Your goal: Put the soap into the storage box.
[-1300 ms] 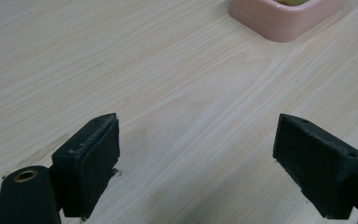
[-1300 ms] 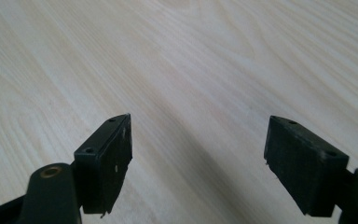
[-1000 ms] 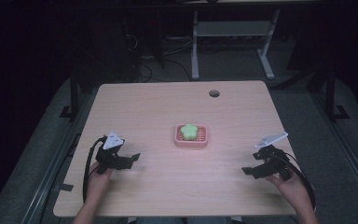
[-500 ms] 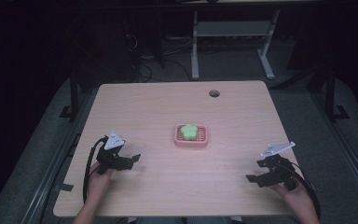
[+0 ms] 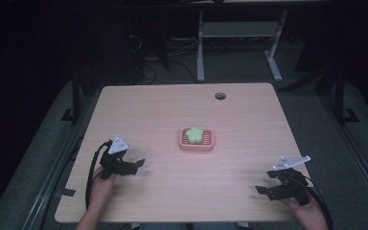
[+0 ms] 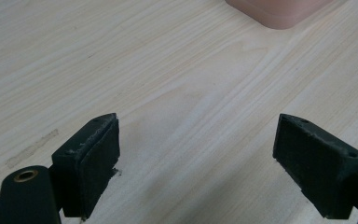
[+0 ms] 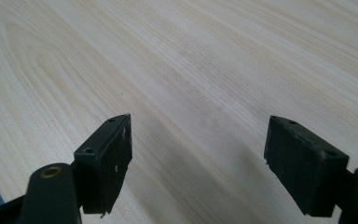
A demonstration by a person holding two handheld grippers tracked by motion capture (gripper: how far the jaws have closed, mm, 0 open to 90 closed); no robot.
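High view shows a green star-shaped soap (image 5: 194,135) lying in a pink soap dish (image 5: 197,145) mid-table (image 5: 163,110). Left gripper (image 5: 135,166) and right gripper (image 5: 263,191) rest near the front corners, well apart from the dish, jaws spread wide, empty.

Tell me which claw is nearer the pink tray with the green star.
Left. The left claw sits open, left of and below the pink tray; the right claw, also open, is farther off near the table's front right corner.
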